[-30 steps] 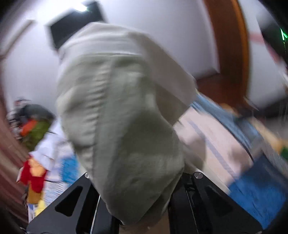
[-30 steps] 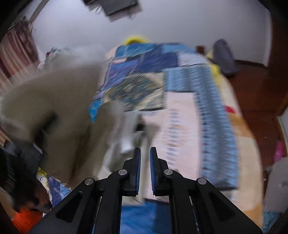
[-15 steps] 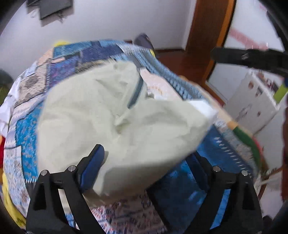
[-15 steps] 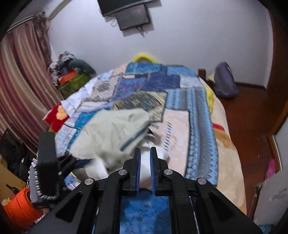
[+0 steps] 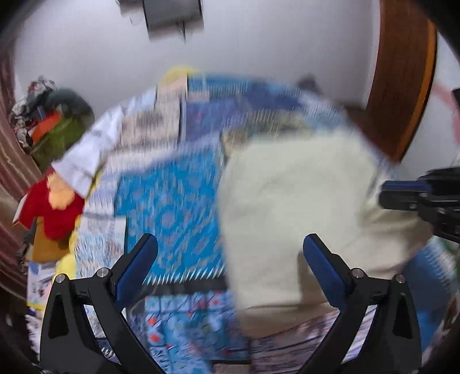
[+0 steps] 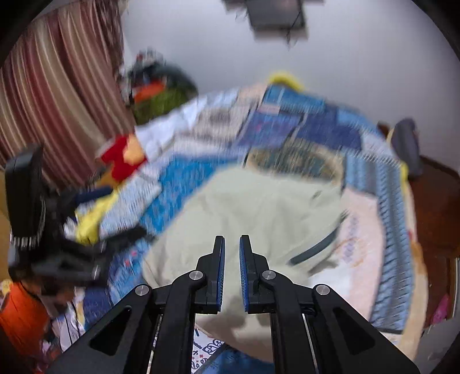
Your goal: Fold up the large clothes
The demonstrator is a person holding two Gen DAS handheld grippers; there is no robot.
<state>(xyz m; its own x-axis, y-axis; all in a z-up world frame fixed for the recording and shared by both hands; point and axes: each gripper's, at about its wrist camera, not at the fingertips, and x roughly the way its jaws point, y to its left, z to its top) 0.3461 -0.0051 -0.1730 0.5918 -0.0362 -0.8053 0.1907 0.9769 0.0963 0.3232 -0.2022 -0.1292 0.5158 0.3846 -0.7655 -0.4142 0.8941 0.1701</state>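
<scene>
Both tongs are empty: the left tongs (image 5: pixel 230 259) are opening wide with nothing pressed between them, the right tongs (image 6: pixel 231 270) are drawn together on nothing. A pale green garment (image 6: pixel 258 224) is seen lying loose and rumpled on the patchwork bed (image 6: pixel 388 184), so folding is judged barely begun. Motion blur hides its outline, sleeves and edges.

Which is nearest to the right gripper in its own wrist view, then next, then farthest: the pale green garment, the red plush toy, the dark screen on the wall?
1. Pale green garment, on the bed right under the right gripper.
2. Red plush toy, left edge of the bed.
3. Dark screen, high on the far wall.
</scene>
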